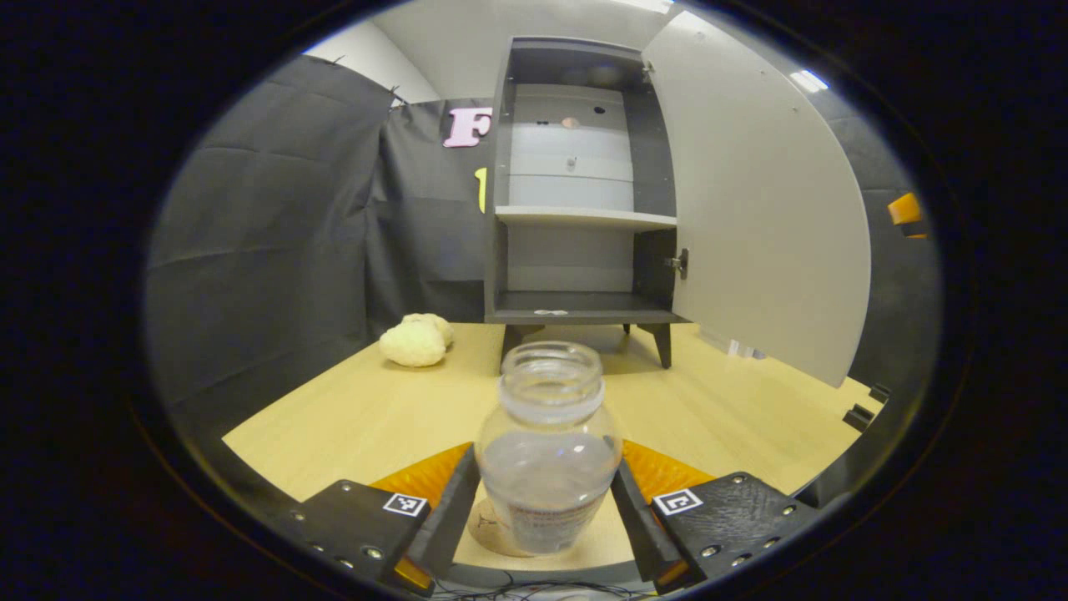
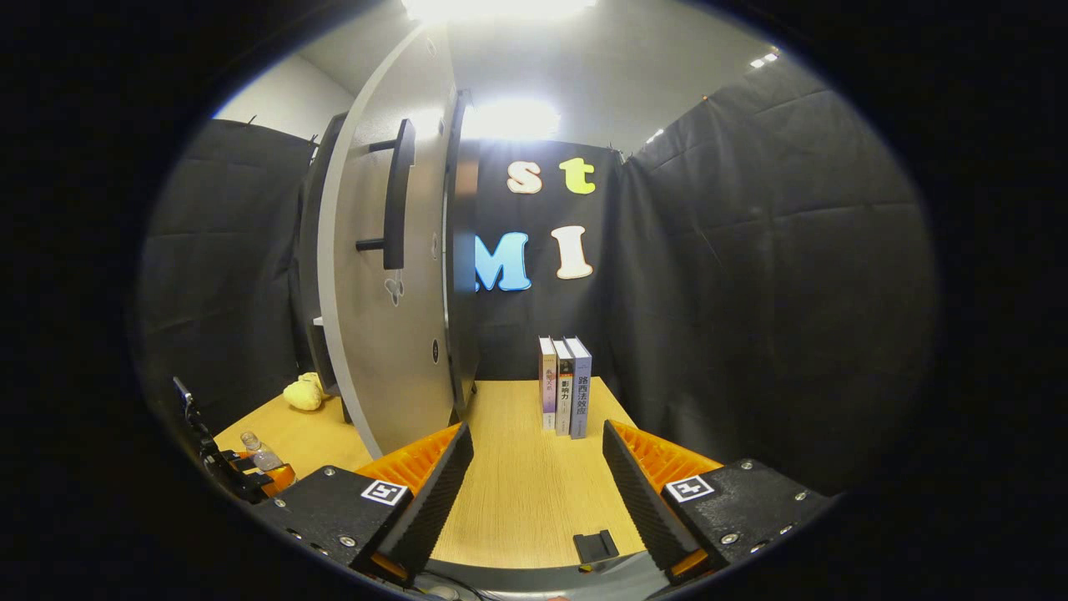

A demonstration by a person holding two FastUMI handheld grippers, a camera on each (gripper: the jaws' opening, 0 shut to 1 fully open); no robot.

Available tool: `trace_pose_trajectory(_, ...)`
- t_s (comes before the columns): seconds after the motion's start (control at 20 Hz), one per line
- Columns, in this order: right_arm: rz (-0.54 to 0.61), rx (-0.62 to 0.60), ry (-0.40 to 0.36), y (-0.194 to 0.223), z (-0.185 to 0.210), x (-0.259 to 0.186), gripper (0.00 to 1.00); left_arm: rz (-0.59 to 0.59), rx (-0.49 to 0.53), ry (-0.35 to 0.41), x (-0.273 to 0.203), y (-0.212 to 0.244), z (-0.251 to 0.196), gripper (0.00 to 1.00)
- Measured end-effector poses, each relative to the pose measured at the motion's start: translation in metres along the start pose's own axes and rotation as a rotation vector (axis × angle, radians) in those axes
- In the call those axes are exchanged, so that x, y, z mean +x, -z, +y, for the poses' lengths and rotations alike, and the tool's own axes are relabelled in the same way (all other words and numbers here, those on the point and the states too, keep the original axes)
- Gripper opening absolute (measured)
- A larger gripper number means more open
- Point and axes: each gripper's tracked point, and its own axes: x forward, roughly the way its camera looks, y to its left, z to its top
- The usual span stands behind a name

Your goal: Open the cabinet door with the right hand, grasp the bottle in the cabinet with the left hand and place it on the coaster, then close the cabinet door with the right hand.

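Note:
A clear, capless bottle (image 1: 546, 451) stands upright between my left gripper's fingers, and the left gripper (image 1: 546, 480) is shut on its belly. A round tan coaster (image 1: 491, 527) peeks out under the bottle's base; whether the bottle rests on it I cannot tell. The grey cabinet (image 1: 576, 313) stands behind with bare shelves, its door (image 1: 751, 209) swung wide to the right. In the right gripper view my right gripper (image 2: 538, 488) is open over the table, right of the door (image 2: 375, 334) and below its dark bar handle (image 2: 399, 196). The bottle (image 2: 263, 457) and left gripper (image 2: 242, 477) appear far left.
A pale yellow plush lump (image 1: 415, 340) lies on the wooden table (image 1: 334, 417) left of the cabinet. Three books (image 2: 565, 386) stand upright against the back cloth. A small black block (image 2: 596, 546) lies on the table near my right gripper's fingers.

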Motion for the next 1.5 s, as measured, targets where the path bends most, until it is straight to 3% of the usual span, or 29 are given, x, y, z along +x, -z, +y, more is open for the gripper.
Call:
trace_pose_trajectory(0.35,-0.023,0.045,0.011,-0.009,-0.014,0.004,0.96,-0.037,0.054,-0.028,0.008,-0.045,-0.004,0.83)
trace_pose_trajectory(0.8,-0.064,0.110,-0.011,-0.032,-0.020,0.014,0.96,-0.097,0.025,-0.064,-0.038,-0.121,-0.003,0.82)
trace_pose_trajectory(0.95,-0.085,0.117,-0.029,-0.049,-0.014,0.021,0.92,-0.114,0.030,-0.088,-0.059,-0.149,0.002,0.82)
trace_pose_trajectory(1.15,-0.096,0.111,-0.045,-0.077,-0.003,0.027,0.95,-0.111,0.066,-0.134,-0.086,-0.175,0.021,0.82)
trace_pose_trajectory(1.2,-0.105,0.108,-0.044,-0.087,-0.001,0.027,0.95,-0.112,0.068,-0.144,-0.090,-0.179,0.027,0.87)
trace_pose_trajectory(1.25,-0.117,0.107,-0.042,-0.098,0.002,0.026,0.95,-0.112,0.062,-0.154,-0.094,-0.183,0.034,0.82)
trace_pose_trajectory(1.5,-0.180,0.094,-0.015,-0.140,0.022,0.022,0.95,-0.122,0.010,-0.178,-0.101,-0.197,0.073,0.82)
